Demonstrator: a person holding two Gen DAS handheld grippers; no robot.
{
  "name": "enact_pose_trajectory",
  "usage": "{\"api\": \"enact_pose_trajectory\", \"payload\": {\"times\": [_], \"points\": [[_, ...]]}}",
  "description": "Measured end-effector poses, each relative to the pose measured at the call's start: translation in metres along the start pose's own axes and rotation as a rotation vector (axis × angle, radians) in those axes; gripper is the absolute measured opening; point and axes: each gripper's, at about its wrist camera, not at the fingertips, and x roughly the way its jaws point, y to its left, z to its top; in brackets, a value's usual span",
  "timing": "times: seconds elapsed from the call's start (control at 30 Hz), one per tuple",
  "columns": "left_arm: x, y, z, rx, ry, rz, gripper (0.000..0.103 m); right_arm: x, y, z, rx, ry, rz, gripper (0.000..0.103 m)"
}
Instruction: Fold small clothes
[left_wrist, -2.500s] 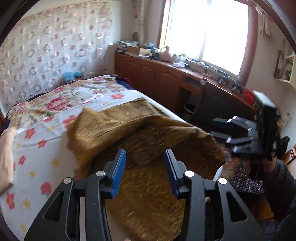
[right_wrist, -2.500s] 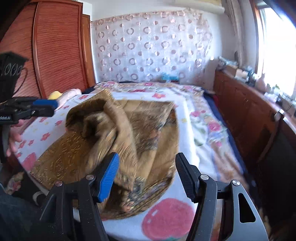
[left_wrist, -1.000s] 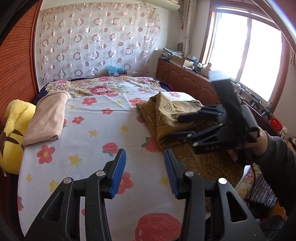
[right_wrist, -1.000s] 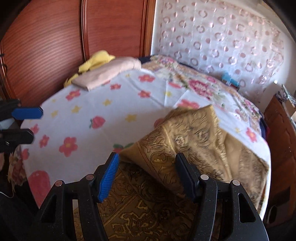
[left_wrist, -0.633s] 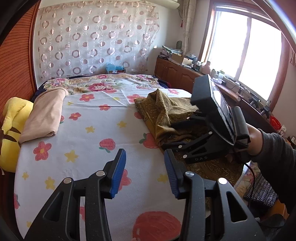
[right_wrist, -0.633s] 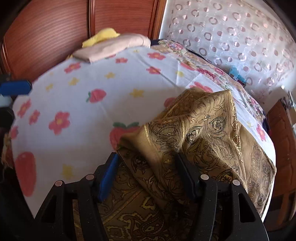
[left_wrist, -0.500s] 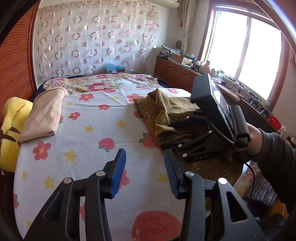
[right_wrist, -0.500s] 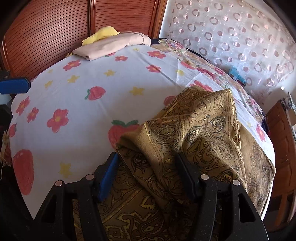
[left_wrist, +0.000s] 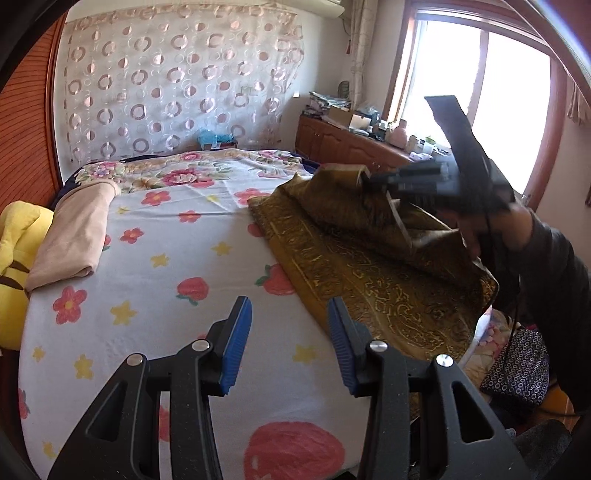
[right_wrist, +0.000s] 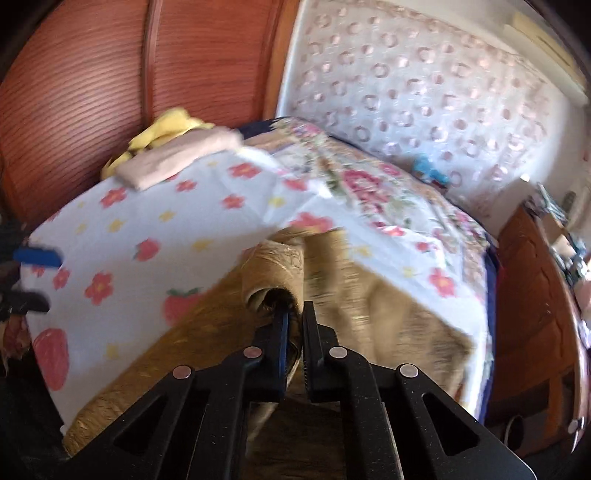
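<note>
A golden-brown patterned garment lies on the right side of a bed with a flowered white sheet. My right gripper is shut on a fold of that garment and holds it lifted off the bed; the cloth hangs blurred below. In the left wrist view the right gripper shows at the upper right, pinching the raised edge, with a hand and dark sleeve behind it. My left gripper hovers open over the bare sheet, left of the garment, with nothing between its blue pads.
A folded beige garment lies at the bed's left, beside a yellow plush toy. A wooden wardrobe stands beyond the bed. Cluttered wooden cabinets run under the window on the right. A dotted bag sits on the floor.
My right gripper closed on a fold of the golden garment and lifted it up off the bed. The left gripper stayed in place, still open.
</note>
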Motion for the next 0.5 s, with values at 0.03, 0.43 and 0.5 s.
{"api": "enact_pose_trajectory", "payload": {"times": [0.03, 0.43, 0.5], "points": [[0.000, -0.001, 0.000, 0.002, 0.000, -0.004, 0.044, -0.002, -0.009, 0.001, 0.011, -0.004, -0.024, 0.006], [0.008, -0.010, 0.000, 0.014, 0.016, -0.011, 0.044, 0.030, -0.097, -0.009, 0.281, 0.080, -0.206, 0.012], [0.010, -0.012, -0.001, 0.016, 0.022, -0.011, 0.044, 0.027, -0.092, -0.011, 0.284, 0.067, -0.212, 0.016]]}}
